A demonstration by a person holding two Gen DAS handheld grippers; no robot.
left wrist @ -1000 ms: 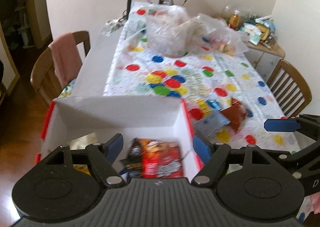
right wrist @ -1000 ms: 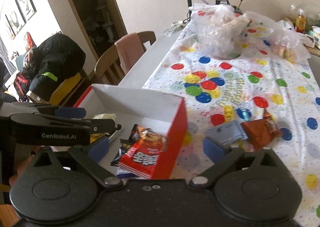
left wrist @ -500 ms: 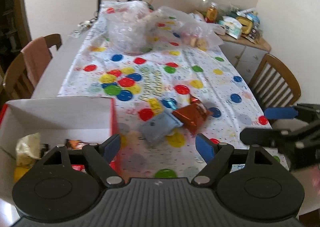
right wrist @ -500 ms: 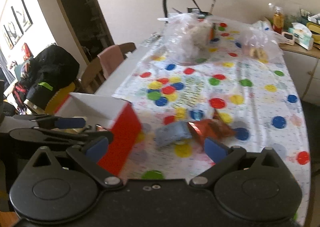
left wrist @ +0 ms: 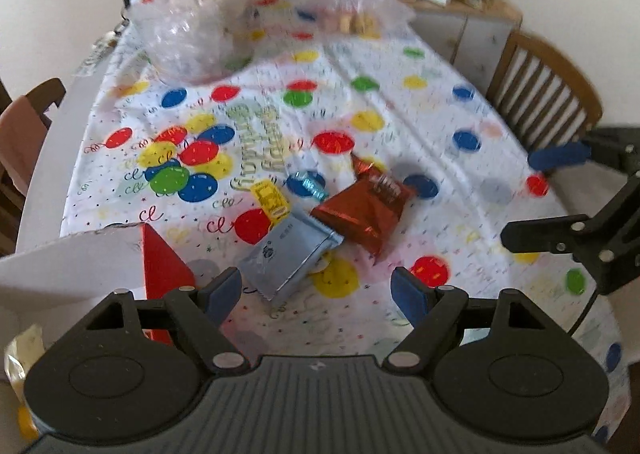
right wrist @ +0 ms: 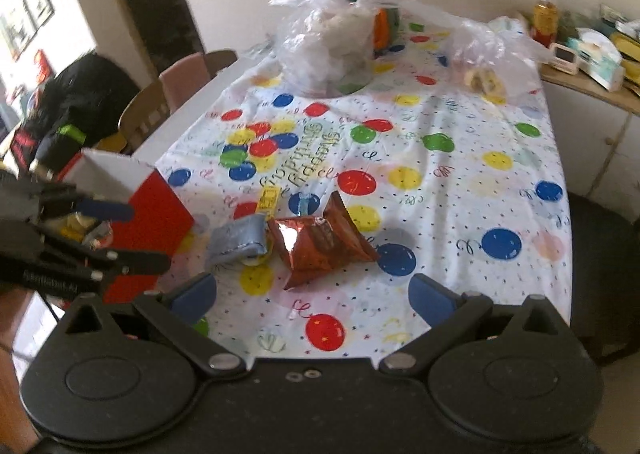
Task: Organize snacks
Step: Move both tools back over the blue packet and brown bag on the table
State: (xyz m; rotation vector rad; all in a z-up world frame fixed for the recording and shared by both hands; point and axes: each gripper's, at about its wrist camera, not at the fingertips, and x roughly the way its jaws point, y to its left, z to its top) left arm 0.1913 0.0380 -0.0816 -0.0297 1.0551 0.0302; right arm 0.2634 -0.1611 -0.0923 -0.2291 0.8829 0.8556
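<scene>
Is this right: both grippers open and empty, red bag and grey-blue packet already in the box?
Not quite. Both the left gripper and right gripper are open and empty, but the red bag and grey-blue packet lie on the tablecloth beside the box, per both wrist views.

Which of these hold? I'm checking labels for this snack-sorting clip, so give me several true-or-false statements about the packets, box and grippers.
1. The left gripper is open and empty. True.
2. The shiny red-brown foil snack bag lies inside the red cardboard box. False: it lies on the balloon-print tablecloth.
3. The grey-blue flat packet lies against the foil bag. True.
4. The right gripper grips the small yellow packet. False: it is open, holding nothing.
</scene>
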